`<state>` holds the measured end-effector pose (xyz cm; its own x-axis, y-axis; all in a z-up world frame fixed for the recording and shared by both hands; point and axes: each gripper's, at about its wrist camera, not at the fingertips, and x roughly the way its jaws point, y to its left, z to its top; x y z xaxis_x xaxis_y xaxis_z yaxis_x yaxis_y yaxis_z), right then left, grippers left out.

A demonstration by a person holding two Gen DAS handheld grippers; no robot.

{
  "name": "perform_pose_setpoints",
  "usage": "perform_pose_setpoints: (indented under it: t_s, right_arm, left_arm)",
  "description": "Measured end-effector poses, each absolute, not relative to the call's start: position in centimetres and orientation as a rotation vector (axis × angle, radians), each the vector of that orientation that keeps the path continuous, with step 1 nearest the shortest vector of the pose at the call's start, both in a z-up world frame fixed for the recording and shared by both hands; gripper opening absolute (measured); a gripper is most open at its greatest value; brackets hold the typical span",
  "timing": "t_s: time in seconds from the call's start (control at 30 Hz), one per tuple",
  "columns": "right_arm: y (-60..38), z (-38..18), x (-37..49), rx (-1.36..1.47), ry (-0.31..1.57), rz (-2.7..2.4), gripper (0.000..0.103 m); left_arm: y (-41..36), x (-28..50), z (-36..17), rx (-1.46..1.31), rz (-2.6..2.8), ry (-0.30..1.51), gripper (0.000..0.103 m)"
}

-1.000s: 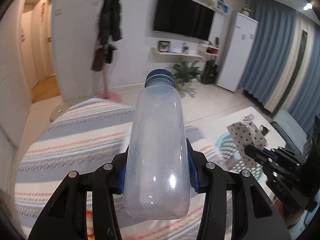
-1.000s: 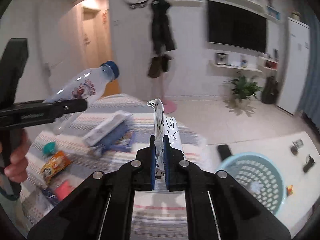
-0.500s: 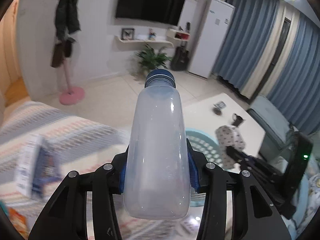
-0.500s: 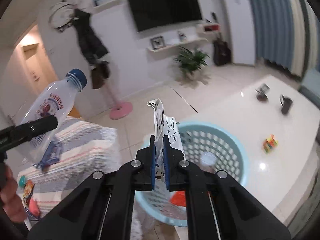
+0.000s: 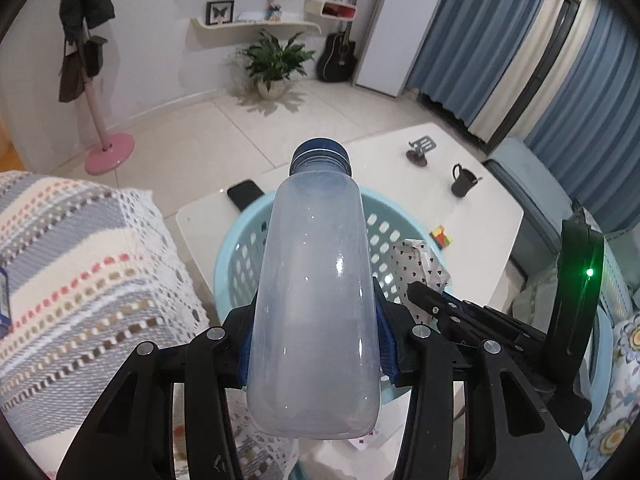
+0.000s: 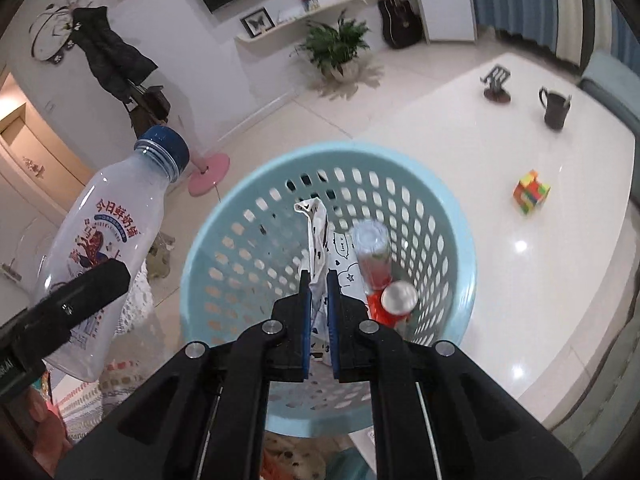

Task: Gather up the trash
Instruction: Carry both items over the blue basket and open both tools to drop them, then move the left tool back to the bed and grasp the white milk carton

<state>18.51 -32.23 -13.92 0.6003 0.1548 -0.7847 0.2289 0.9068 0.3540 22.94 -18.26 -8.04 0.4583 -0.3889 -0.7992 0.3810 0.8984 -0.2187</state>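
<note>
In my left view the plastic milk bottle (image 5: 316,300) filled the middle and hid most of the laundry basket (image 5: 230,256) behind it; its printed label faced away, legible only from the right camera, where the text was too small for me to read. The left hand-held gripper (image 5: 316,344) was clamped on the bottle's lower body, jaws spread to its width, blue cap pointing forward above the basket rim. The right hand-held gripper (image 6: 319,312) was nearly closed, pinching a patterned paper wrapper (image 6: 316,240) that stood up between its pads, directly over the basket's opening. Inside the basket I could make out a red can (image 6: 394,300) and a clear tube-like container (image 6: 372,252), both blurred. Half a second earlier the basket sat further ahead of both grippers; now each view looked more steeply down into it, and the striped blanket (image 5: 80,280) had slid left. Beyond, on the white surface (image 6: 560,260), lay a puzzle cube (image 6: 532,192), a dark mug (image 6: 555,110) and a black phone (image 5: 246,194).
</note>
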Motion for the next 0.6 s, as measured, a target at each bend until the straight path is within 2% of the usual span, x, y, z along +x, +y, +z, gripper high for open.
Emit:
perform_pose_setpoints:
  t_s: [0.1, 0.17, 0.23, 0.27, 0.6]
  right_arm:
    - [-32.7, -14.6, 18.5, 0.466, 0.950, -0.051, 0.009]
    - [-32.8, -14.6, 18.3, 0.474, 0.955, -0.051, 0.016]
    - [-32.8, -14.7, 18.2, 0.482, 0.959, -0.055, 0.027]
    - [-32.8, -14.7, 18.1, 0.486, 0.958, -0.053, 0.029]
    - [-31.1, -13.7, 17.5, 0.466, 0.957, -0.038, 0.029]
  left_arm:
    - [-18.4, 23.4, -9.0, -0.017, -0.490, 1.020, 0.046]
    - [-18.1, 23.5, -9.3, -0.031, -0.486, 1.031, 0.061]
    - [-18.0, 23.3, -9.4, -0.029, -0.486, 1.028, 0.061]
    - [-17.9, 23.3, -9.4, -0.021, -0.487, 1.026, 0.061]
    - [-16.8, 21.7, -7.7, -0.033, -0.477, 0.993, 0.061]
